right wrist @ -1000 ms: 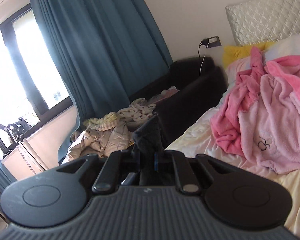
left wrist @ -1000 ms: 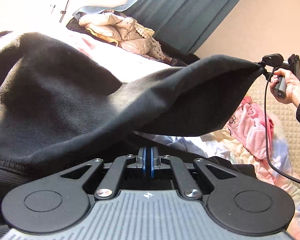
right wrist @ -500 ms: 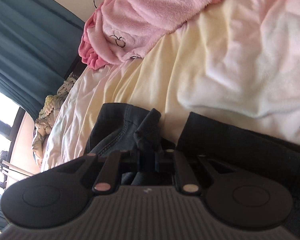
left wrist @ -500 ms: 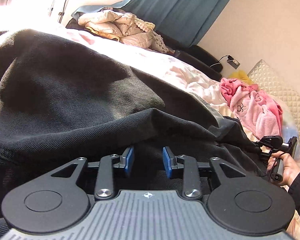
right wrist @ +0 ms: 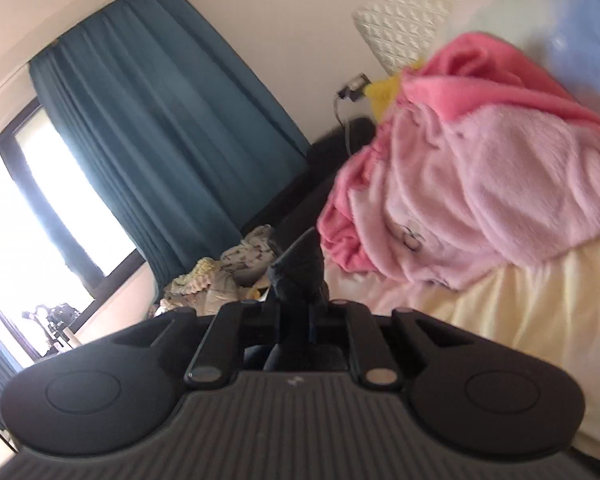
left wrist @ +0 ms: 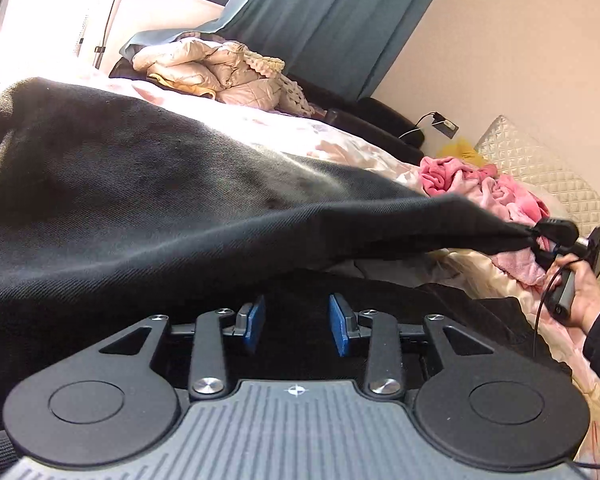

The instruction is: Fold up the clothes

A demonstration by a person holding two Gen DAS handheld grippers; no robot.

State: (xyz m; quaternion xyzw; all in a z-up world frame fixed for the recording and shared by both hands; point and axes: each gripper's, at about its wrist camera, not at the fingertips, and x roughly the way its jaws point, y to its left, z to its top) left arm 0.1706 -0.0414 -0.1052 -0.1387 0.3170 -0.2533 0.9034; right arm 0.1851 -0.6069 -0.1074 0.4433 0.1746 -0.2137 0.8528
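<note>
Far left, a bright window (left wrist: pixel 52 4) throws sun across the bed (left wrist: pixel 340 148), and a teal curtain (left wrist: pixel 324 20) hangs beside it. Below the curtain a beige quilted jacket (left wrist: pixel 208 68) lies bunched on a dark seat.

The black garment (left wrist: pixel 140 208) fills the left and middle of the left wrist view. It is spread over the bed and runs as a taut ridge toward the right, narrowing to a corner. Near the camera, the left claw (left wrist: pixel 297 324) sits low over dark cloth with its blue pads (left wrist: pixel 256 322) spread well apart and nothing between them.

Farther right, past the ridge of black cloth, a pink fleecy robe (left wrist: pixel 500 196) is heaped on the cream sheet, near the quilted headboard (left wrist: pixel 548 172). A plug and cable (left wrist: pixel 440 122) hang on the wall beyond it.

At the right edge, the right claw (left wrist: pixel 534 236) is pressed together on the corner of the black garment, holding it lifted off the bed. A hand (left wrist: pixel 580 292) in a dark sleeve grips its handle, with a cable trailing down.

The right wrist view is somewhat blurred. It shows a tuft of the black cloth sticking up from between the pressed-together fingers (right wrist: pixel 324 316), with the pink robe right of it and the curtain to the left.
</note>
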